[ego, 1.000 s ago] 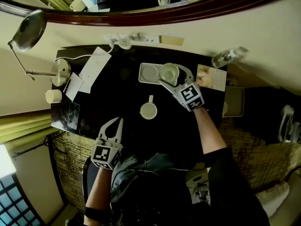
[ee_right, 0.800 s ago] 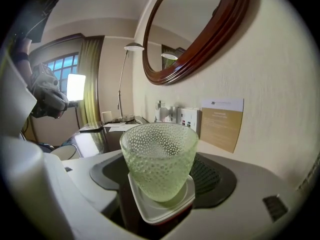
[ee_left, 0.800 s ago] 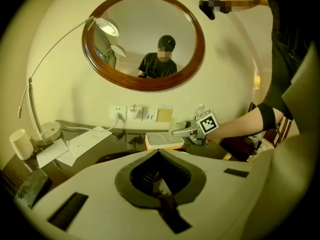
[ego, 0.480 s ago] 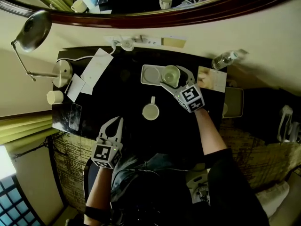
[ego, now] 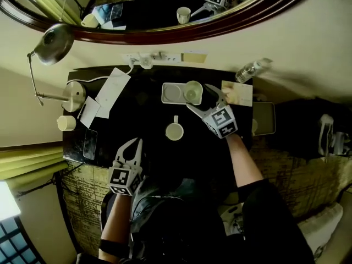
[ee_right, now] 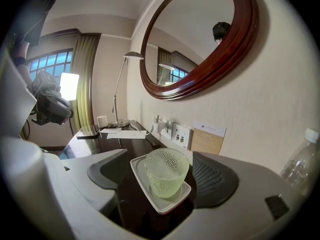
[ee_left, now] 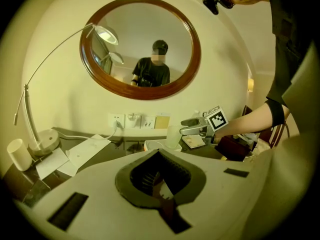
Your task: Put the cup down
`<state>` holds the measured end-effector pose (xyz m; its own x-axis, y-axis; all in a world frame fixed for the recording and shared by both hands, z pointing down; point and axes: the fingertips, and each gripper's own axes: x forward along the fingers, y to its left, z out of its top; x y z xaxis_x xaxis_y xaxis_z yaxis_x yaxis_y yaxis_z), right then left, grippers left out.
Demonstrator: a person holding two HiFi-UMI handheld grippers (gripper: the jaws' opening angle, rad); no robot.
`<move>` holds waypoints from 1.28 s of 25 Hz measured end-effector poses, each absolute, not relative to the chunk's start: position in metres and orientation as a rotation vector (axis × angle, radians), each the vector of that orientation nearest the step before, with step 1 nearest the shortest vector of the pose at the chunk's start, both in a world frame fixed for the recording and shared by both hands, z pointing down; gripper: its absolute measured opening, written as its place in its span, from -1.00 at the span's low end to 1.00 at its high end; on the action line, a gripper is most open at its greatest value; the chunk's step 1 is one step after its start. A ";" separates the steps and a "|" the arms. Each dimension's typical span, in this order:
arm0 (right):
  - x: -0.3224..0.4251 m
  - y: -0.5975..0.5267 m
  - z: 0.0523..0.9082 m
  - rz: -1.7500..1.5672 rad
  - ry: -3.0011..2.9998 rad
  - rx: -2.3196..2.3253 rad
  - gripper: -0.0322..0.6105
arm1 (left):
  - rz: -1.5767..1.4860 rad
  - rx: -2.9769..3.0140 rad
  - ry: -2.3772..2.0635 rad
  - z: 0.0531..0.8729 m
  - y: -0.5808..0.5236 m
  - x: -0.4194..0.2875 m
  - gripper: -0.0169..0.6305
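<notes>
The cup (ee_right: 167,171) is a pale green glass one with a dimpled wall and a round open mouth. It is standing upright on the right end of a white rectangular tray (ee_right: 139,170) with a raised rim, at the far side of the glossy black desk (ego: 148,125). The right gripper (ego: 201,98) is reaching forward on a stretched arm, and its jaws are standing wide on both sides of the cup without pressing it. The left gripper (ego: 133,147) is resting low at the near edge of the desk, with its jaws fully together and nothing in them. A white mug (ego: 174,131) is sitting between the two grippers. Compared with one second ago, the right jaws are standing a little wider, while the cup and the left gripper are staying in the same places.
</notes>
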<state>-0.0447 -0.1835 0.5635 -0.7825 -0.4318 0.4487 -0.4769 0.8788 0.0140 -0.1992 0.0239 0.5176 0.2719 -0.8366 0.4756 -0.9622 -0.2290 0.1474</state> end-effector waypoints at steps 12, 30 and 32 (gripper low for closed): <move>-0.013 -0.110 0.497 0.223 -2.557 0.841 -0.02 | 0.372 2.229 -1.537 0.498 0.012 -0.205 -0.95; 0.059 -0.033 0.489 0.472 -2.425 1.299 -0.89 | 0.377 2.346 -1.456 0.493 -0.017 -0.219 -0.95; 0.056 -0.029 0.489 0.481 -2.425 1.297 -0.89 | 0.355 2.360 -1.442 0.488 -0.018 -0.216 -0.95</move>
